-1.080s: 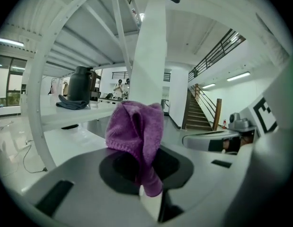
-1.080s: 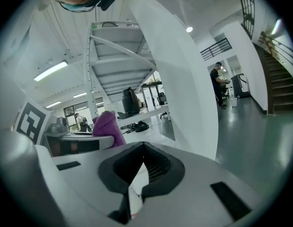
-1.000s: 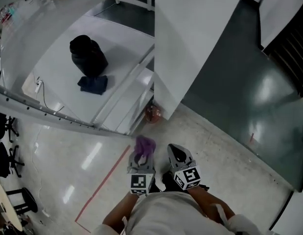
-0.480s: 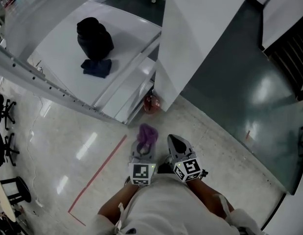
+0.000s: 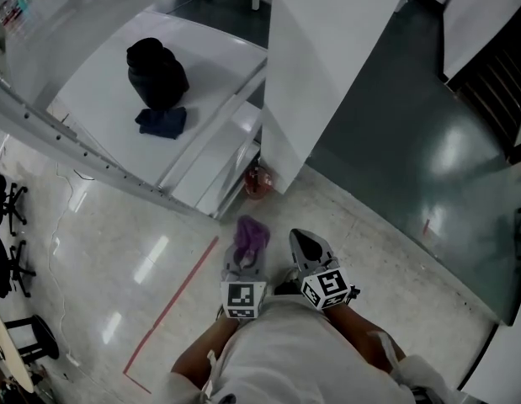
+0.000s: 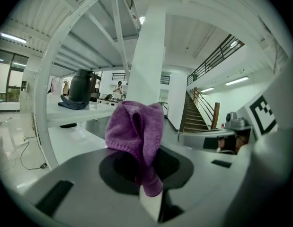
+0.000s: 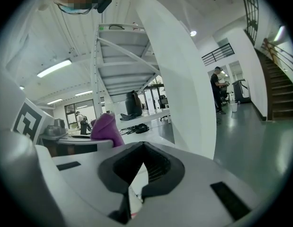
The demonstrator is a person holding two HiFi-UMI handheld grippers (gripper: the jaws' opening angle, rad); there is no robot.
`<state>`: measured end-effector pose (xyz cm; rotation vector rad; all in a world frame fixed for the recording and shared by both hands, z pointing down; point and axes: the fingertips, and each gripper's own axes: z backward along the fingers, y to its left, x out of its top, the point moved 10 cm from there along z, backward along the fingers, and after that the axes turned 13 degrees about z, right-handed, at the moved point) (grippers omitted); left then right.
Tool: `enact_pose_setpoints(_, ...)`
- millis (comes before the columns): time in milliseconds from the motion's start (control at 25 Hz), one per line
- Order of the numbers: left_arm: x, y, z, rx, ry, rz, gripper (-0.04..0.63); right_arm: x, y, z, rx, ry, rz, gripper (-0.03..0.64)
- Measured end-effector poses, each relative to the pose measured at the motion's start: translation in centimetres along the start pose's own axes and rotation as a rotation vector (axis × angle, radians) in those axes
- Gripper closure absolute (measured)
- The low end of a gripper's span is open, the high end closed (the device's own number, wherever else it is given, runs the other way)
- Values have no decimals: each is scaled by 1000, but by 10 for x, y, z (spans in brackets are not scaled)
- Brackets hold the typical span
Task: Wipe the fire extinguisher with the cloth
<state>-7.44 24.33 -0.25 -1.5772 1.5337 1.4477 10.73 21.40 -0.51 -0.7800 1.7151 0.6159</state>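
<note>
Two grippers sit side by side. The left gripper (image 5: 245,259) is clamped on the purple cloth (image 5: 251,235). Farther off, the red fire extinguisher (image 5: 257,181) stands on the floor beside a white column (image 5: 327,66). The right gripper (image 5: 300,242) is closed and empty.

In the upper left of the head view, a black jug (image 5: 157,74) stands on a white desk (image 5: 92,99), with a dark blue rag (image 5: 162,122) just beside it. A red floor line (image 5: 172,310) crosses the lower left.
</note>
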Motion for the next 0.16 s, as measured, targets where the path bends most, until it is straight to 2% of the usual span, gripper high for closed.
enact_pose_setpoints(160, -3, 3, 3, 12, -1, 11, 534, 1, -1, -1, 11, -4, 8, 604)
